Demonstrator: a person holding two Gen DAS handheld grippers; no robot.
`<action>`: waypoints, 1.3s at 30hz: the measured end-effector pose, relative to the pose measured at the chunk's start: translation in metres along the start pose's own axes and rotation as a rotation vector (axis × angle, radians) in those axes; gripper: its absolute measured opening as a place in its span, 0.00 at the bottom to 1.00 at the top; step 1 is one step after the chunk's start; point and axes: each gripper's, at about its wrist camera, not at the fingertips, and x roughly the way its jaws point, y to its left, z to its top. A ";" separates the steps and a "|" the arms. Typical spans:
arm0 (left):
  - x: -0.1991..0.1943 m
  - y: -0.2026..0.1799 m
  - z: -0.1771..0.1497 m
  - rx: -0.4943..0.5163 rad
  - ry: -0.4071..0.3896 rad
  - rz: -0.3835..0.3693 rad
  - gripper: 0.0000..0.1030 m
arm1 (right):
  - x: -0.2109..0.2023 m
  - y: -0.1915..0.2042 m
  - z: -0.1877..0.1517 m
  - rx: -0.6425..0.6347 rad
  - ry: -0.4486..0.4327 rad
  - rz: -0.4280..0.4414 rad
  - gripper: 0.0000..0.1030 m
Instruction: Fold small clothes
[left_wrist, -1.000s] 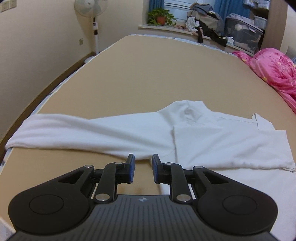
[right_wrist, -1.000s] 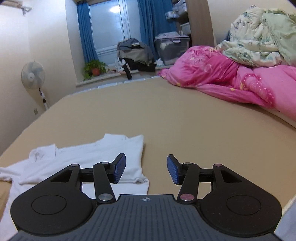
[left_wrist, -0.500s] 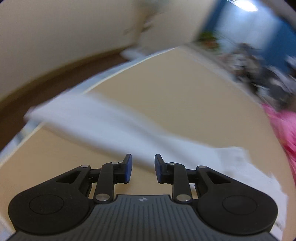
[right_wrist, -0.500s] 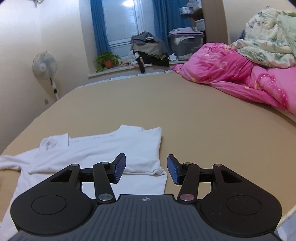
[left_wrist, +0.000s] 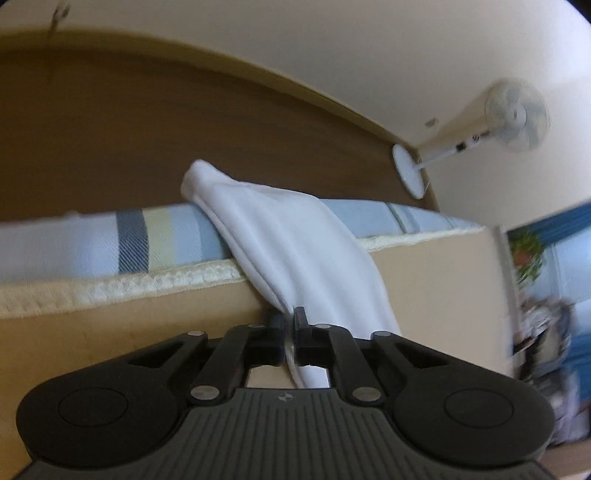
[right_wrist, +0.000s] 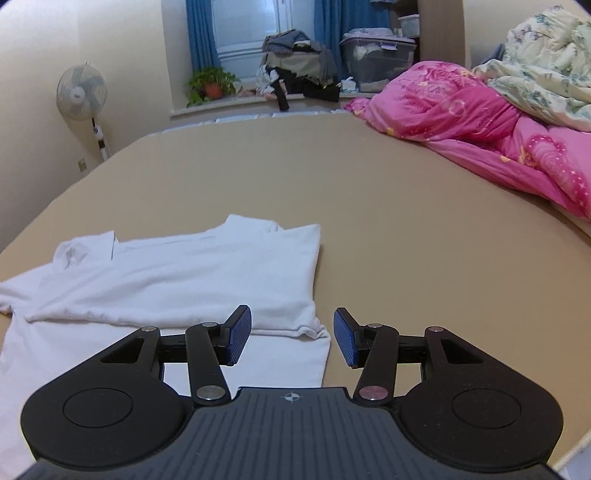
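Observation:
A white long-sleeved shirt (right_wrist: 177, 273) lies on the tan bed, with its right sleeve folded across the body. My left gripper (left_wrist: 290, 321) is shut on the shirt's left sleeve (left_wrist: 291, 243), which stretches away over the bed edge with its cuff hanging past it. My right gripper (right_wrist: 291, 334) is open and empty, hovering just above the shirt's right-hand edge near the folded sleeve's cuff.
The tan bed sheet (right_wrist: 332, 177) spreads ahead. Pink bedding (right_wrist: 480, 122) is piled at the right. The striped mattress side (left_wrist: 110, 240) and brown floor (left_wrist: 147, 129) show past the bed edge. A standing fan (right_wrist: 82, 92) is by the wall.
My left gripper has swung left toward the bed edge and shut on the left sleeve. My right gripper has moved a little closer to the shirt's right edge, still open.

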 end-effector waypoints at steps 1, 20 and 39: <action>-0.003 -0.009 -0.003 0.034 -0.016 0.028 0.04 | 0.002 0.001 0.000 -0.006 0.006 0.003 0.50; -0.132 -0.212 -0.404 1.312 0.191 -0.641 0.52 | 0.013 0.017 -0.004 -0.049 0.051 0.007 0.42; -0.058 -0.237 -0.271 1.082 0.165 -0.205 0.49 | 0.059 0.042 0.015 -0.048 0.063 0.127 0.42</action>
